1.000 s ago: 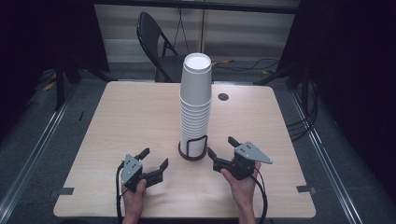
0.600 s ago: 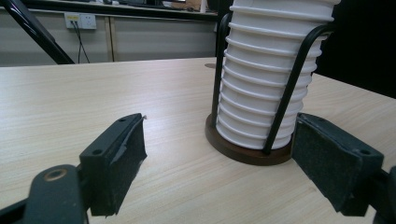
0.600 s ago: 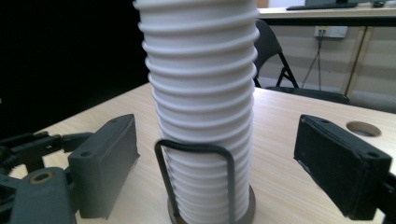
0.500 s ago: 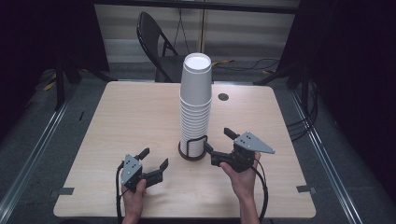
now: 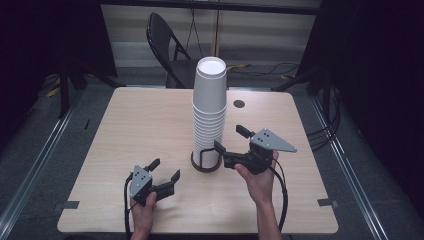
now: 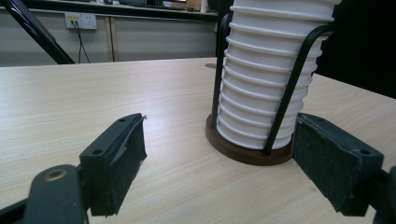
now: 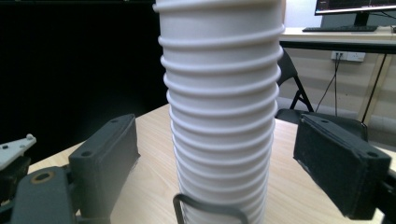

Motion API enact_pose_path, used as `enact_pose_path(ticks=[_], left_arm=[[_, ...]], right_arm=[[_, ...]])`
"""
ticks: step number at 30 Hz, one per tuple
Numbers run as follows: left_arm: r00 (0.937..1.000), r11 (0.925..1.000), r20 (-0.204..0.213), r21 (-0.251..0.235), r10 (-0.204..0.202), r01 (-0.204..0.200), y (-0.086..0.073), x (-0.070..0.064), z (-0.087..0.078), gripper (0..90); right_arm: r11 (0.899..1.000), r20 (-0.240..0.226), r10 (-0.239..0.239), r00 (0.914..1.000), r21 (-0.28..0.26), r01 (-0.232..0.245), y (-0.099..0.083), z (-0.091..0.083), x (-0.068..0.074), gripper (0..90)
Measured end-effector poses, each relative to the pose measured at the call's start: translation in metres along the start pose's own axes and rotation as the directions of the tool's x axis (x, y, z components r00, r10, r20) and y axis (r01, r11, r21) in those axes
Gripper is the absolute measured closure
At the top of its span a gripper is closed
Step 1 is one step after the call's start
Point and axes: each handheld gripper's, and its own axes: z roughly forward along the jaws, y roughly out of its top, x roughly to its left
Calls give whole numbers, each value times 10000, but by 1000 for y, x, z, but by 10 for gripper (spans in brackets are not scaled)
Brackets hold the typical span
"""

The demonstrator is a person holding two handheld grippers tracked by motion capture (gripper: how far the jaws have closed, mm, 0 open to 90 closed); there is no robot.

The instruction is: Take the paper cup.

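The right claw [image 5: 231, 139] has lifted off the tabletop [image 5: 125, 125] and moved up to the tall stack of cups [image 5: 209, 107], which now stands between its wide-open jaws, ready to grab, while the left claw [image 5: 164, 172] waits open nearby.

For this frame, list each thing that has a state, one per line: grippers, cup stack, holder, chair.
Left gripper: open, holding nothing, low over the table, apart from the holder.
Right gripper: open, jaws on either side of the cup stack, not closed on it.
Cup stack: upright, nested, seated in the holder.
Holder: upright on the table, wire loops around the lowest cups.
Chair: unfolded, unoccupied, beyond the table's far edge.
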Motion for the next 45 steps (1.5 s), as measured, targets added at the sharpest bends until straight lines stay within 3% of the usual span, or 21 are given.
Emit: enact_pose_path(ticks=[12, 26, 38, 45], left_arm=[[10000, 10000, 11, 1, -16, 16, 0, 0, 0, 178], [10000, 10000, -15, -36, -8, 8, 0, 0, 0, 179], [10000, 10000, -19, -48, -13, 13, 0, 1, -1, 179], [10000, 10000, 3, -79, -35, 35, 0, 1, -1, 179]], right_arm=[[9990, -309, -192, 9993, -413, 180, 28, 4, -3, 133], [9970, -661, -269, 9975, -737, 220, 67, 21, -10, 131], [9971, -900, -409, 9951, -683, 348, 83, 42, -13, 127], [9979, -753, -462, 9961, -485, 426, 89, 55, -11, 102]])
